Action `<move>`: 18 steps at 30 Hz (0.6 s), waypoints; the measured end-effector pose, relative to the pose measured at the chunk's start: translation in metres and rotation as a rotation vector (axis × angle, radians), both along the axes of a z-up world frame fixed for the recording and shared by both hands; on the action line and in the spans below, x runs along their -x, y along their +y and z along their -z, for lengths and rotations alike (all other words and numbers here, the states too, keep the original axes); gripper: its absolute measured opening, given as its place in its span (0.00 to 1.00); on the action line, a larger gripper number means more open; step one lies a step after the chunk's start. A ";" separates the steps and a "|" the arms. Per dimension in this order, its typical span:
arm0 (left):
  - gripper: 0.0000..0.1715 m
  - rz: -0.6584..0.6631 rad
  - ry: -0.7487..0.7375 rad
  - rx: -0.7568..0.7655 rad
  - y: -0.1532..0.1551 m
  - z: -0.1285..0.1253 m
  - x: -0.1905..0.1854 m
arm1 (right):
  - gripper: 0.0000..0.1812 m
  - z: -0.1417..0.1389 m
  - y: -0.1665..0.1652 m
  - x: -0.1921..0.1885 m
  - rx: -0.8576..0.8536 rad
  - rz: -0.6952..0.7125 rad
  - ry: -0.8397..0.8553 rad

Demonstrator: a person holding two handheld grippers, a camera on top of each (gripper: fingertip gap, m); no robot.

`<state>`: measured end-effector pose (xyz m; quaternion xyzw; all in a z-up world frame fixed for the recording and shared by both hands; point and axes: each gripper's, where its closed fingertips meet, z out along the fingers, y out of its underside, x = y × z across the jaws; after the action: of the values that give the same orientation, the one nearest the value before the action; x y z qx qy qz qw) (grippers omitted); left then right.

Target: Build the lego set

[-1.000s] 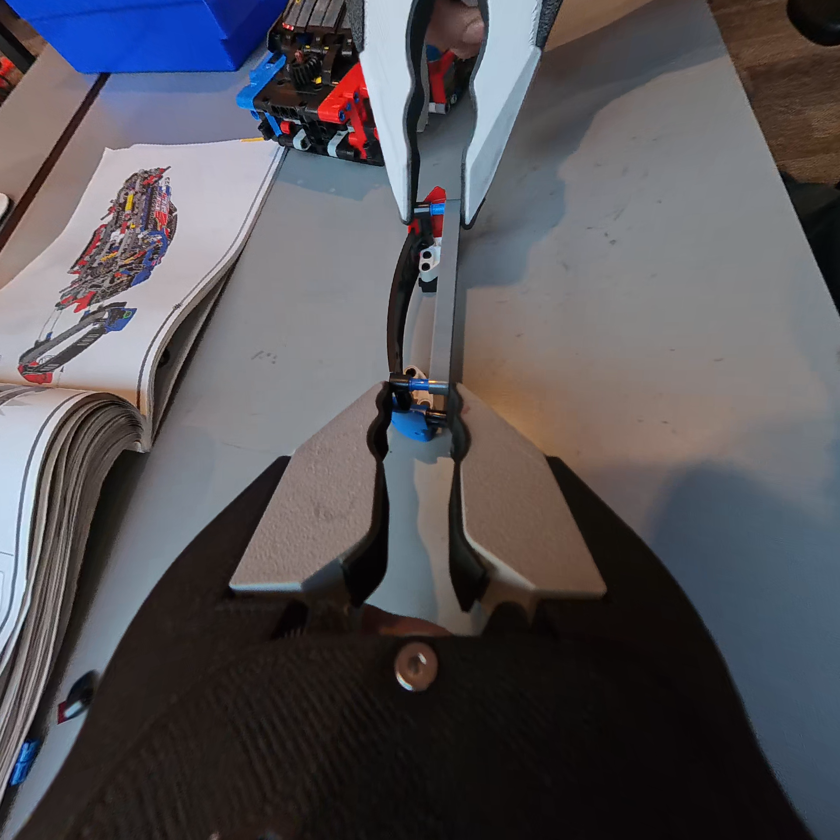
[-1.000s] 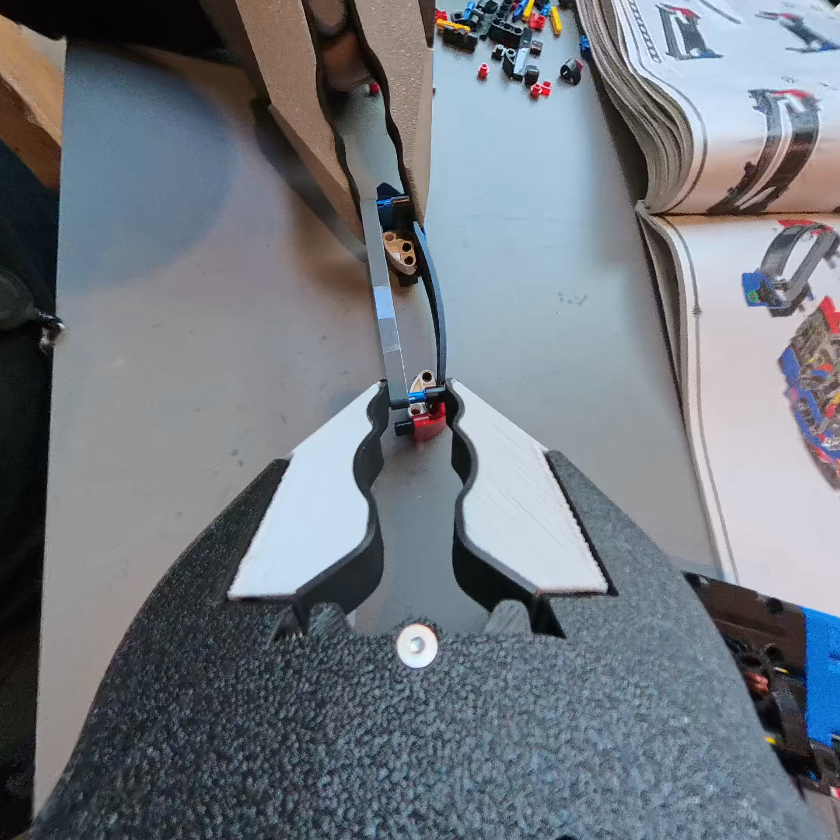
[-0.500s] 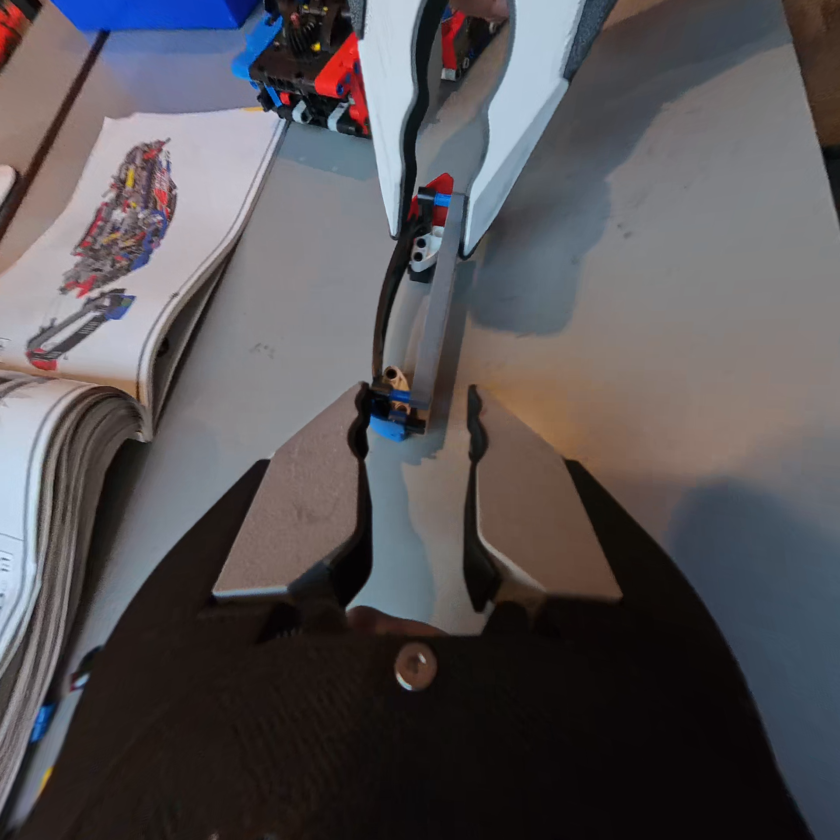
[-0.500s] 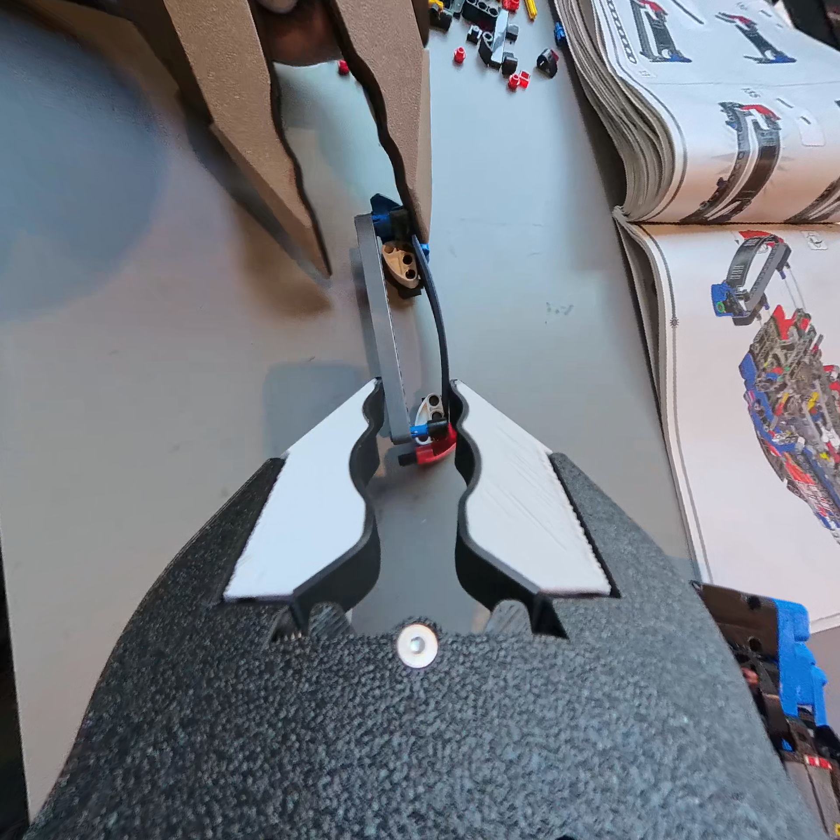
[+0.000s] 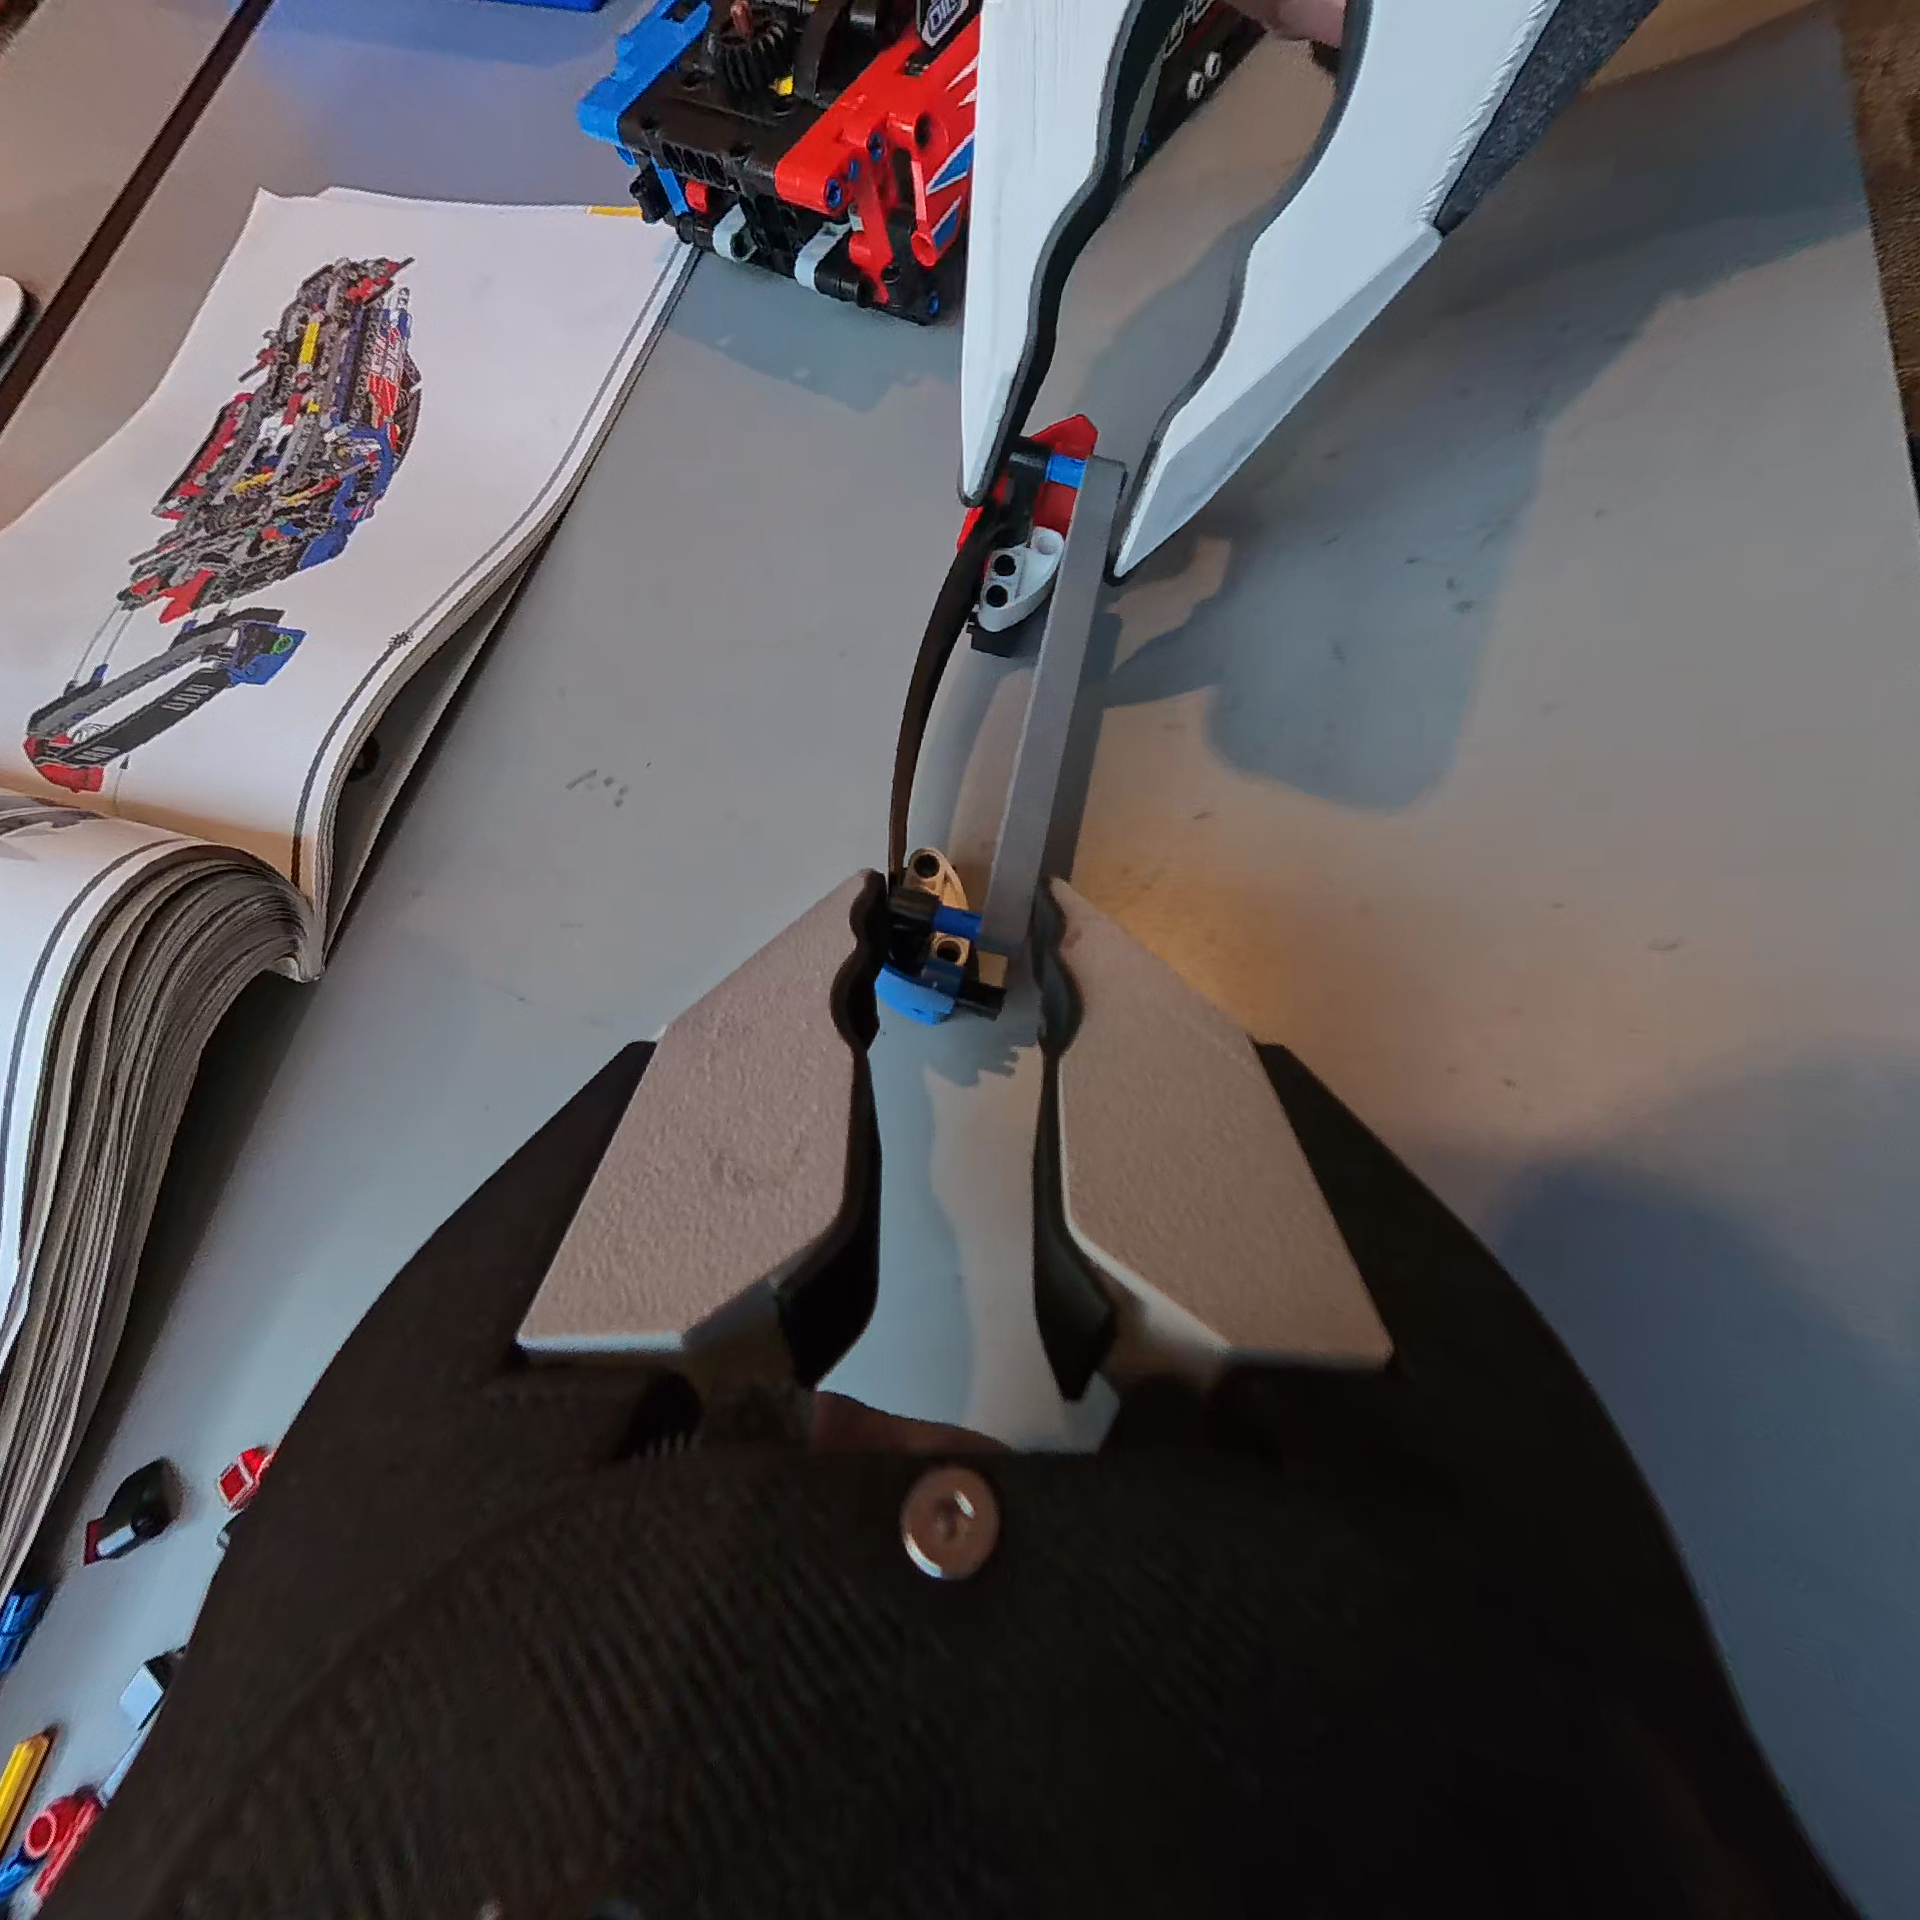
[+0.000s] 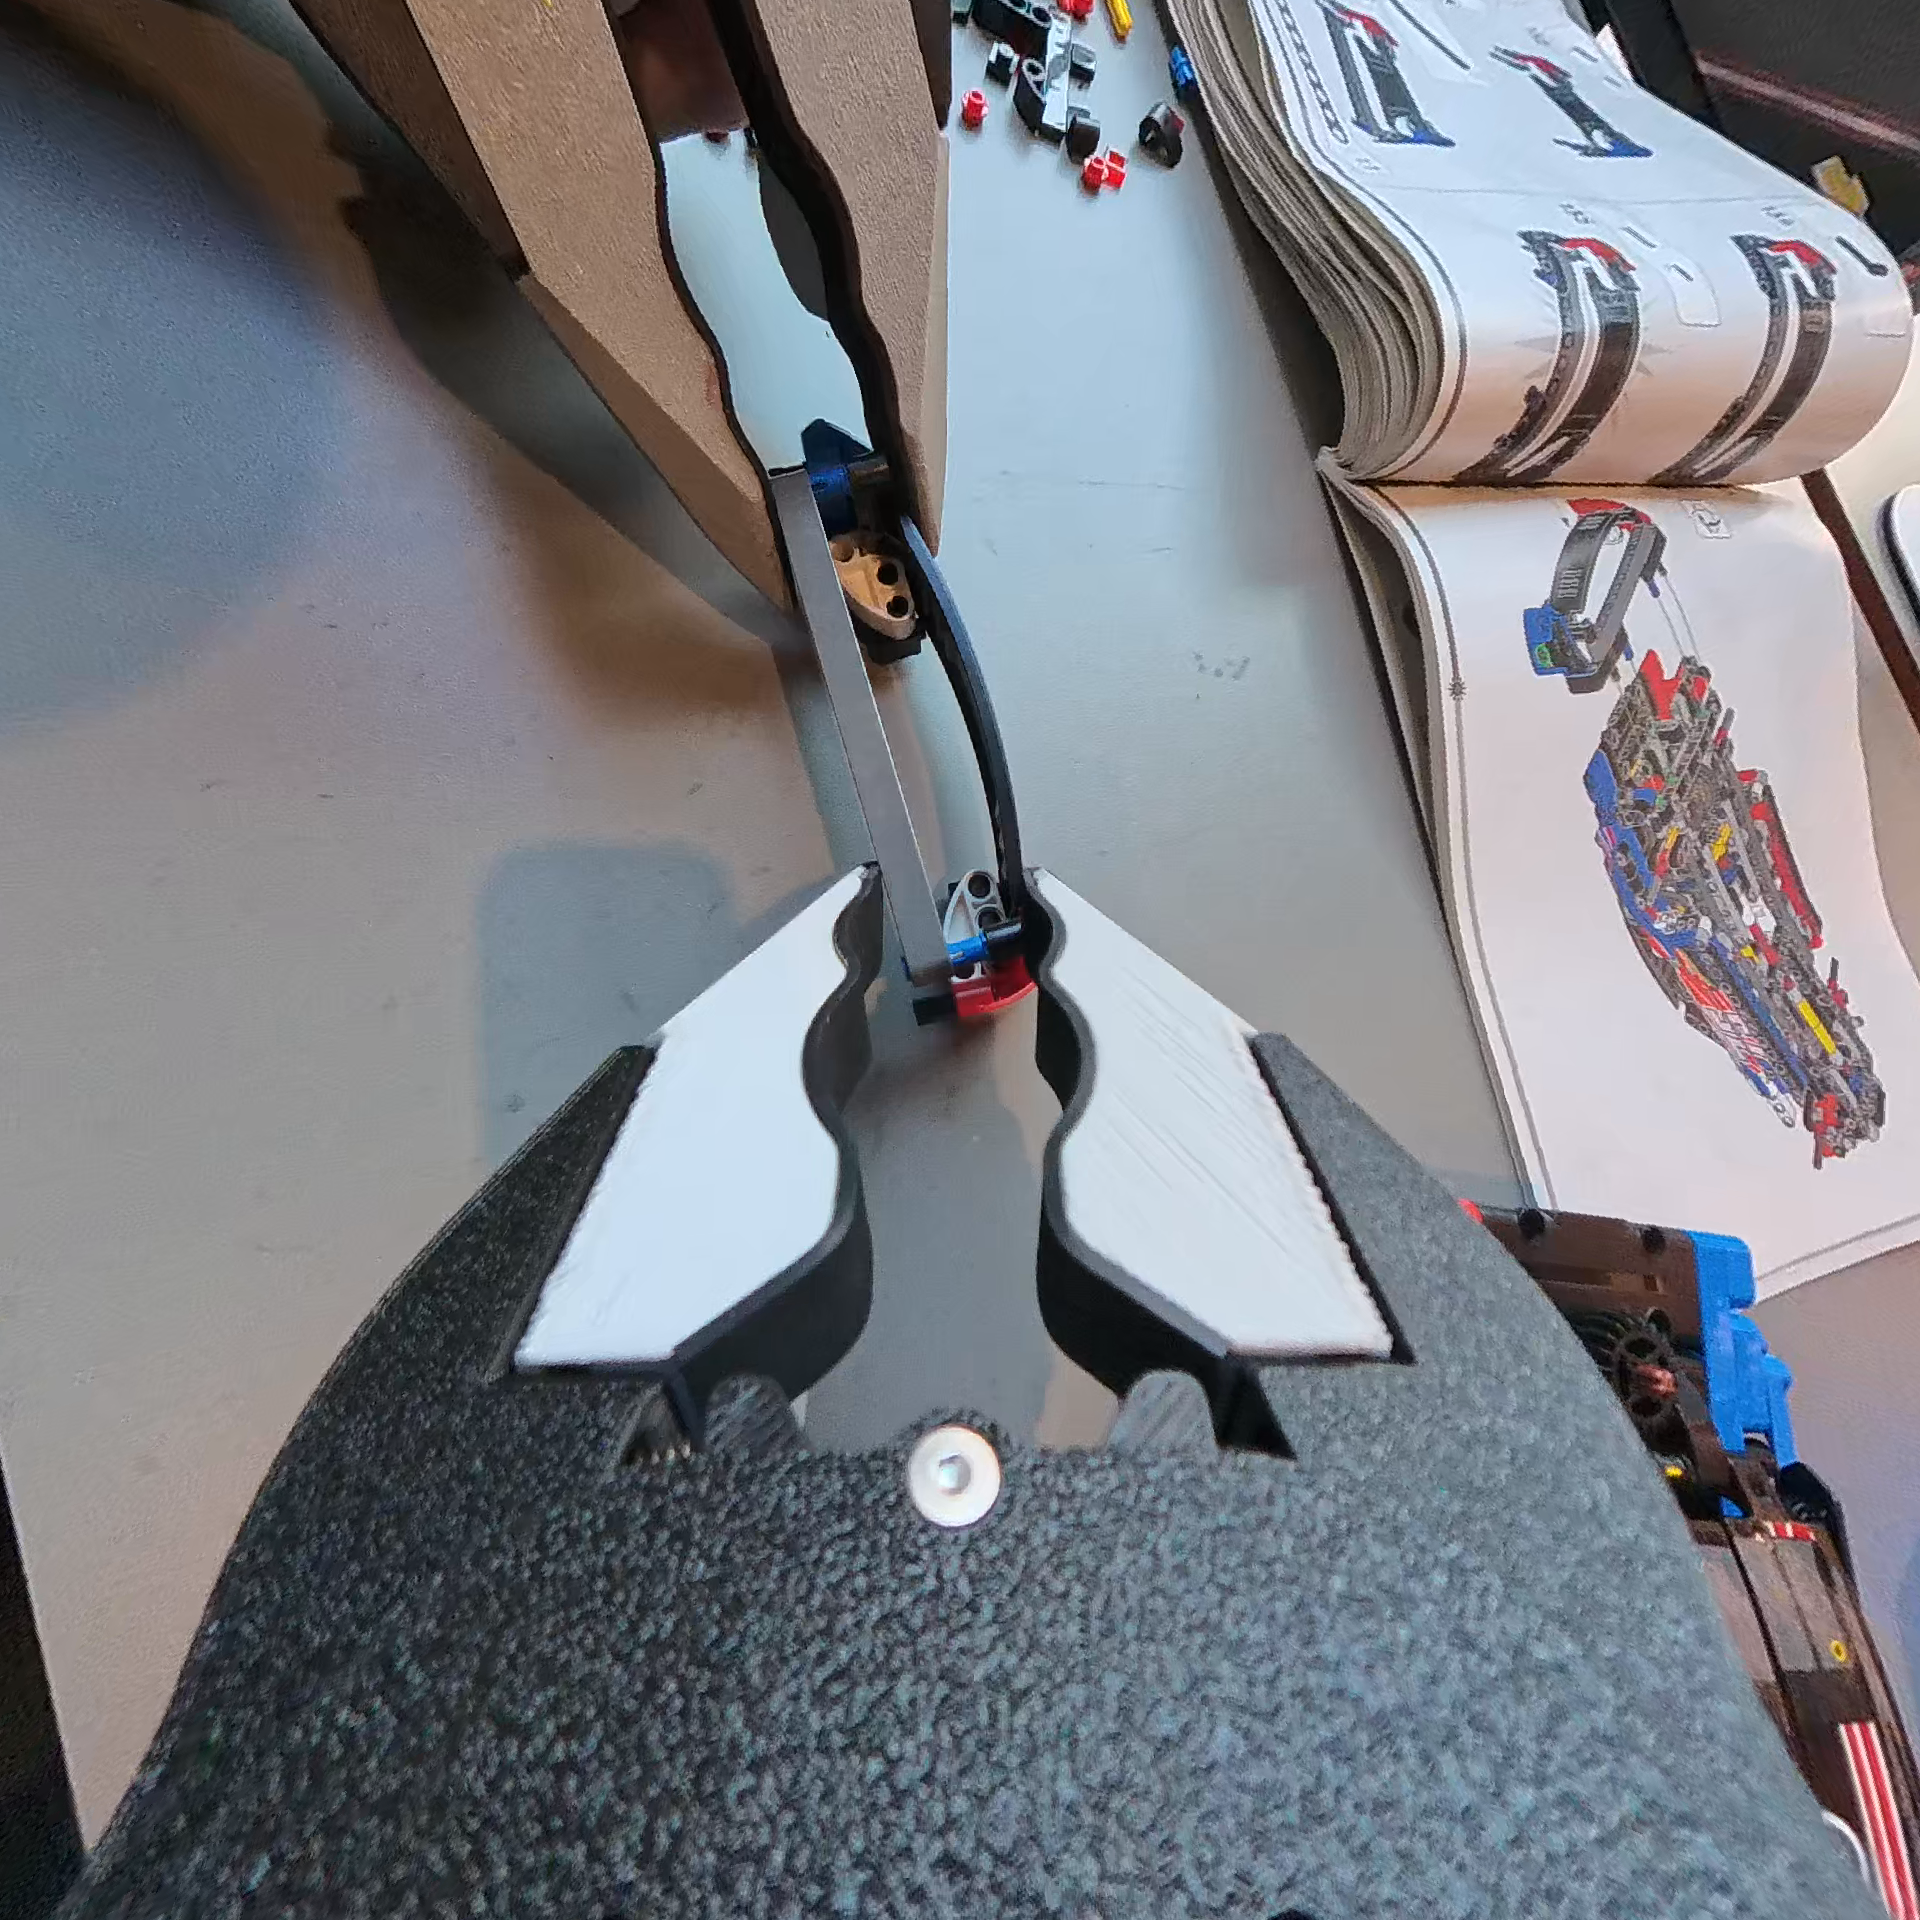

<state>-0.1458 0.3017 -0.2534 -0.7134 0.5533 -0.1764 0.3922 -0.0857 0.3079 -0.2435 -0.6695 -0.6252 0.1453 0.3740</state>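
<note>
The arch assembly (image 5: 1044, 686) is clamped at both ends: left claw (image 5: 956, 935) at 6 o'clock, right claw (image 5: 1049, 520) at 12 (long axis between them).

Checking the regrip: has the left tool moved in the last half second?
Yes. The left tool closed: its finger farther from the instruction book swung toward the book, onto the lego assembly at its blue end.
</note>
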 end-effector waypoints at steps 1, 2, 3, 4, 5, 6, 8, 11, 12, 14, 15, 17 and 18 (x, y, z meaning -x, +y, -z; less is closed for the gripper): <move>0.15 -0.006 0.003 0.001 0.000 0.000 0.000 | 0.15 0.000 0.000 0.000 0.003 0.004 -0.005; 0.15 -0.016 0.008 -0.001 0.001 0.000 0.001 | 0.14 -0.001 0.001 -0.001 -0.004 0.011 -0.009; 0.15 -0.025 0.014 -0.003 0.002 0.000 0.002 | 0.12 -0.001 0.003 -0.002 -0.012 0.022 -0.015; 0.14 -0.034 0.019 -0.003 0.002 0.000 0.002 | 0.11 -0.001 0.005 -0.003 -0.021 0.034 -0.025; 0.14 -0.036 0.023 0.000 0.002 0.001 0.003 | 0.11 -0.001 0.004 -0.003 -0.025 0.035 -0.033; 0.15 -0.039 0.026 0.003 0.001 0.002 0.002 | 0.11 0.000 0.002 -0.002 -0.022 0.028 -0.032; 0.18 -0.046 0.034 0.005 0.000 0.002 0.000 | 0.11 0.002 -0.001 -0.001 -0.010 0.024 -0.028; 0.18 -0.056 0.040 -0.005 0.000 0.002 -0.003 | 0.08 0.001 0.000 -0.001 -0.012 0.030 -0.014; 0.18 -0.069 0.041 -0.018 0.001 0.001 -0.003 | 0.08 0.001 0.000 -0.001 -0.015 0.030 -0.014; 0.19 -0.084 0.050 -0.041 0.003 -0.001 0.000 | 0.12 -0.004 -0.005 0.003 -0.020 0.004 0.006; 0.20 -0.087 0.055 -0.055 0.003 -0.002 0.002 | 0.15 -0.009 -0.009 0.008 -0.019 -0.021 0.029; 0.22 -0.076 0.065 -0.086 0.000 -0.002 0.005 | 0.16 -0.018 -0.014 0.020 -0.013 -0.071 0.062; 0.21 -0.075 0.066 -0.101 -0.001 -0.002 0.006 | 0.16 -0.021 -0.014 0.026 -0.012 -0.098 0.071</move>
<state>-0.1522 0.3006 -0.2513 -0.7183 0.5471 -0.1098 0.4155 -0.1120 0.2938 -0.2230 -0.6300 -0.6446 0.1833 0.3923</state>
